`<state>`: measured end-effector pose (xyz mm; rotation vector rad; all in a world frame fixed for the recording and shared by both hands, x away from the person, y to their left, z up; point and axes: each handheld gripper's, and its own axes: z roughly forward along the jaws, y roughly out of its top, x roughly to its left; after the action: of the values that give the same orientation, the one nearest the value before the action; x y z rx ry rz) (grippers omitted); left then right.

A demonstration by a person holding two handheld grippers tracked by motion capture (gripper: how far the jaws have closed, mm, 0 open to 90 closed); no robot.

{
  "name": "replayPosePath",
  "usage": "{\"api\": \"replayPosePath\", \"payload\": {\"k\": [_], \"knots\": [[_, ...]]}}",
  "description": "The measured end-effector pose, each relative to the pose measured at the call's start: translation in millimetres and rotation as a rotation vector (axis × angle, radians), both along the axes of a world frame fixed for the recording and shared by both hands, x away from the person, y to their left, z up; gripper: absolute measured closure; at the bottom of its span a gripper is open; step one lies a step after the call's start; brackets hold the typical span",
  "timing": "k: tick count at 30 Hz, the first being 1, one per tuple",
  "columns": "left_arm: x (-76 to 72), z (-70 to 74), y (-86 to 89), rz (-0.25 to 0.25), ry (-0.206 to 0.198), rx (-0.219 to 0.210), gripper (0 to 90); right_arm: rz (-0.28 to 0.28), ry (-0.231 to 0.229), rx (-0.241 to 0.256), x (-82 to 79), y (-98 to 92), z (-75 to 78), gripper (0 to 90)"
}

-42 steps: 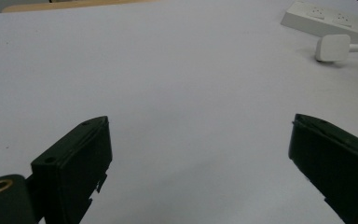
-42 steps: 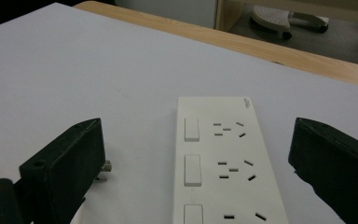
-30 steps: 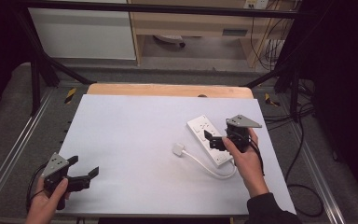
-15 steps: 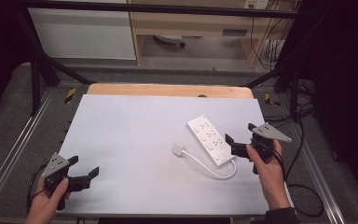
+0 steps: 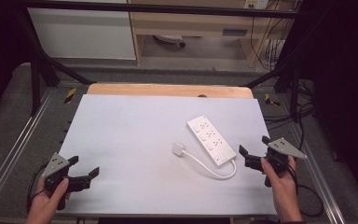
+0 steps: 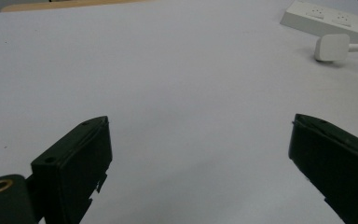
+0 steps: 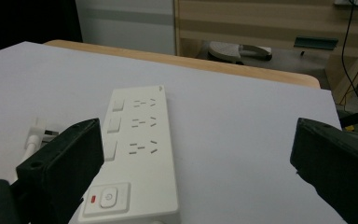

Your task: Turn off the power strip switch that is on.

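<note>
A white power strip [image 5: 211,140] lies flat at the right of the white table [image 5: 130,135], its switch end toward me. Its white cable [image 5: 214,173] loops round to a white plug [image 5: 178,149] lying just left of it. My right gripper [image 5: 253,145] is open just right of the strip's near end, apart from it, with nothing between its jaws. In the right gripper view the strip [image 7: 140,154] and plug [image 7: 39,133] sit ahead of the left jaw. My left gripper [image 5: 84,166] is open at the near left corner, far from the strip [image 6: 335,21] and plug [image 6: 331,46].
A wooden strip [image 5: 168,89] runs along the table's far edge. Metal rails [image 5: 9,154] flank both sides. Cables [image 5: 303,116] hang off the right side. A pale cabinet [image 5: 81,32] and wooden furniture [image 5: 200,23] stand on the floor beyond.
My right gripper has drawn back from above the strip's near end to the right and toward me. The strip, plug and left gripper have stayed put.
</note>
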<state>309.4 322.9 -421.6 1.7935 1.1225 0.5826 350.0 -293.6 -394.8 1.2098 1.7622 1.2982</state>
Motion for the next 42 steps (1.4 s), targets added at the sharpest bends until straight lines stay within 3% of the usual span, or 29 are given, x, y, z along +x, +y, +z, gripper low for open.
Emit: {"api": "replayPosePath", "payload": {"k": [16,33,42], "knots": [[0.2,-0.2,0.0,-0.001,-0.001,0.002,5.8,0.007,0.06,-0.007,-4.4,-11.0,-29.5,4.1],[0.2,-0.7,-0.9,-0.007,0.004,0.007,5.8,0.059,0.212,-0.061,-0.3,-2.2,-54.0,4.7],[0.2,-1.0,-1.7,-0.013,0.007,0.006,5.8,0.081,0.28,-0.135,0.4,2.8,-59.0,5.4]]}}
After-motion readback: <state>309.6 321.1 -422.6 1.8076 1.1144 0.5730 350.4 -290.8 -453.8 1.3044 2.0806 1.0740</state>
